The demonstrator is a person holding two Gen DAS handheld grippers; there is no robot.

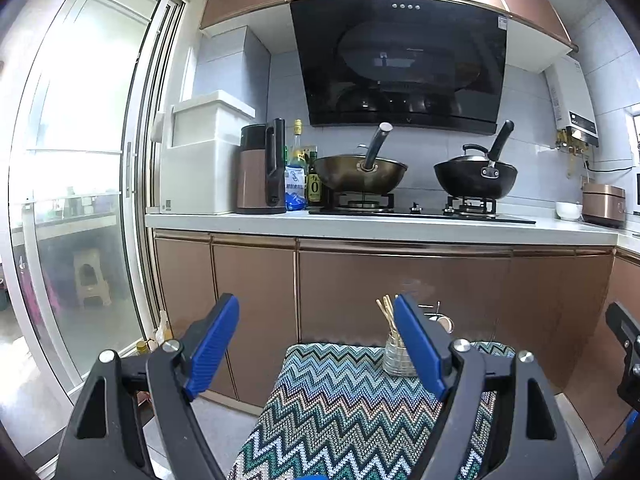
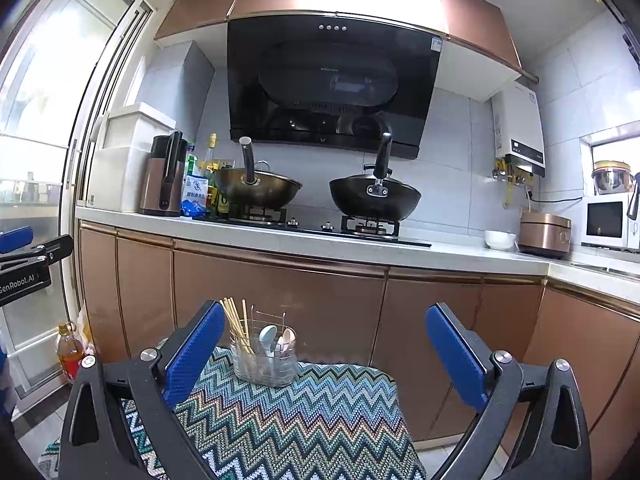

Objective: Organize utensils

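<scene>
A clear utensil holder [image 2: 264, 362] stands at the far edge of a zigzag-patterned cloth [image 2: 288, 420]. It holds wooden chopsticks [image 2: 236, 324] on its left and pale spoons [image 2: 276, 340] on its right. In the left wrist view the holder [image 1: 394, 356] is partly hidden behind my right-hand finger, with chopsticks [image 1: 387, 314] sticking up. My left gripper [image 1: 320, 344] is open and empty, above the cloth [image 1: 340, 412]. My right gripper [image 2: 326, 352] is open and empty, short of the holder.
Brown cabinets [image 2: 280, 300] and a white countertop [image 2: 360, 246] stand behind the cloth-covered surface. Two woks [image 2: 256, 190] [image 2: 374, 200] sit on the stove. A glass sliding door [image 1: 80, 200] is at left. An oil bottle [image 2: 70, 350] stands on the floor.
</scene>
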